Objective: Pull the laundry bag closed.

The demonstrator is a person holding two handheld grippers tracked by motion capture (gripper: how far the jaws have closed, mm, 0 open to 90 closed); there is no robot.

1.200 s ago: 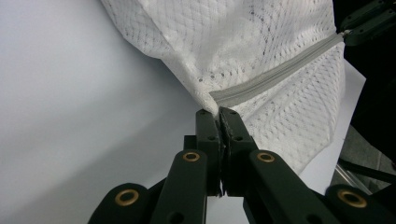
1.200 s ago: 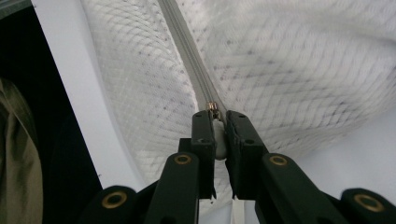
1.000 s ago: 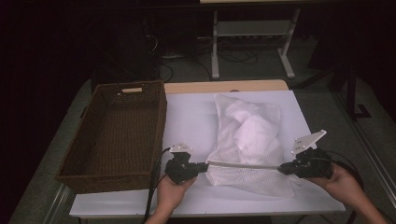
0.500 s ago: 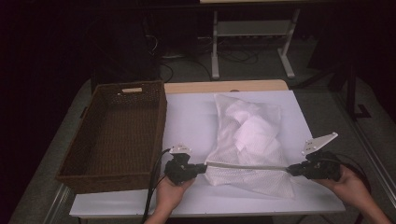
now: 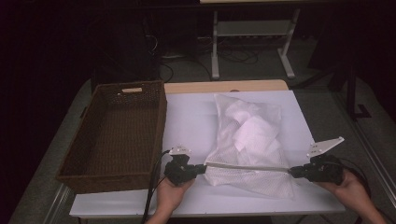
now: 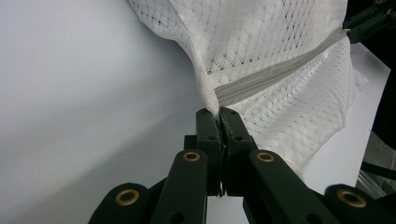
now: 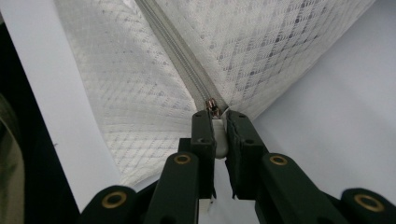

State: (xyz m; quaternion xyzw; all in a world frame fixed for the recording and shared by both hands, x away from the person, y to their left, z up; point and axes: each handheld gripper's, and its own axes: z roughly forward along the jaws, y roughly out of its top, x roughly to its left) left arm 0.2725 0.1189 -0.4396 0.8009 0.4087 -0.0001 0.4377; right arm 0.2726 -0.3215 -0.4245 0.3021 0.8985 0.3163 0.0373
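Observation:
A white mesh bag (image 5: 250,130) with white cloth inside lies on the white table (image 5: 191,116). Its grey zipper (image 5: 247,166) runs taut along the near edge between my two grippers. My left gripper (image 5: 201,168) is shut on the zipper's left end, where the bag's corner (image 6: 210,95) meets its jaws. In the left gripper view that gripper (image 6: 219,113) pinches the fabric, and the zipper (image 6: 275,72) stretches off to the far gripper. My right gripper (image 5: 293,171) is shut on the zipper pull (image 7: 212,108) at the right end. In the right gripper view the zipper (image 7: 173,46) leads away from the gripper (image 7: 218,116).
An empty brown wicker basket (image 5: 161,116) stands on the left of the table, close to my left gripper. A metal stand (image 5: 252,28) and cables lie on the dark floor beyond. The table's near edge (image 5: 210,210) runs just under both hands.
My right gripper has moved to the right along the bag's near edge, and the zipper now stretches longer and tighter. The left gripper has stayed in place.

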